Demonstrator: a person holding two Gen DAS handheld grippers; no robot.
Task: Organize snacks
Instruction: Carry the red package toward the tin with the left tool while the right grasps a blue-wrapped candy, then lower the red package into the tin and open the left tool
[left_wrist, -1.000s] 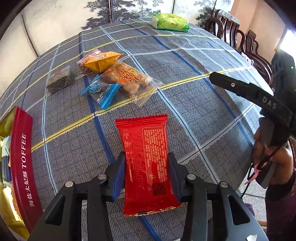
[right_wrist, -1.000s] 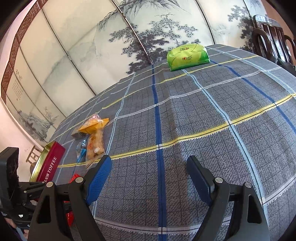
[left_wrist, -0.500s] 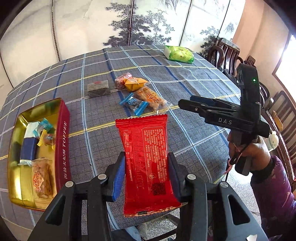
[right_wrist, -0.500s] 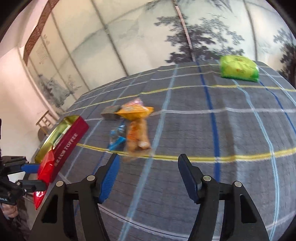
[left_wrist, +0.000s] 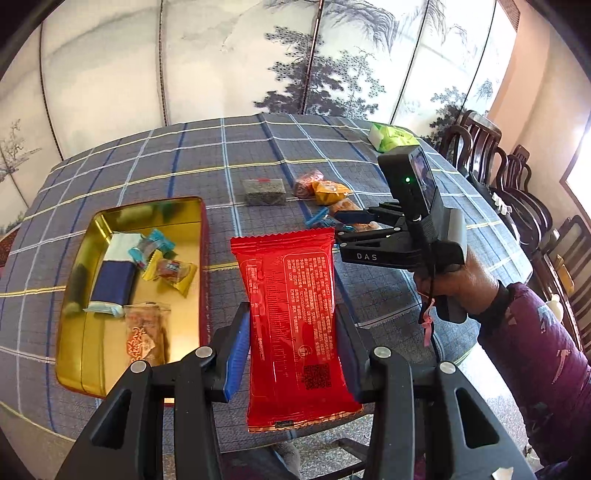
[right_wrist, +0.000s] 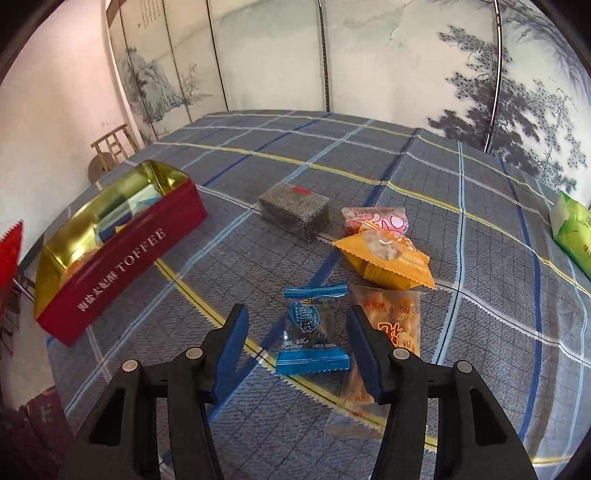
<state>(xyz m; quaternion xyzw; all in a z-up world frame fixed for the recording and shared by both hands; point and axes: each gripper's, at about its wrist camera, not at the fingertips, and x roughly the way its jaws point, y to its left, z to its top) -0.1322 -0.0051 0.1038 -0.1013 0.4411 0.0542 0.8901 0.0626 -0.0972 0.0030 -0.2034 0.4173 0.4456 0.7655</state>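
Plaid-clothed tabletop (right_wrist: 461, 206) before a painted screen. Left hand-held gripper (left_wrist: 291, 354) clamped on a light, crinkly red snack packet (left_wrist: 291, 314), right of the toffee tin (left_wrist: 92, 369). Right hand-held gripper (right_wrist: 297, 349) closing around a slippery blue-ended candy (right_wrist: 312, 332), not yet pinched; best gripped mid-body.

Toffee tin (right_wrist: 122, 254) lies left of the loose snacks (right_wrist: 384, 258) on the table (right_wrist: 480, 221)

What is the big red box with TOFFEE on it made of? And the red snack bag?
The toffee box looks like metal tin: its gold inside is mirror-shiny. The red snack bag, held in the left claw, looks like glossy plastic film, with glare and zigzag-cut ends.
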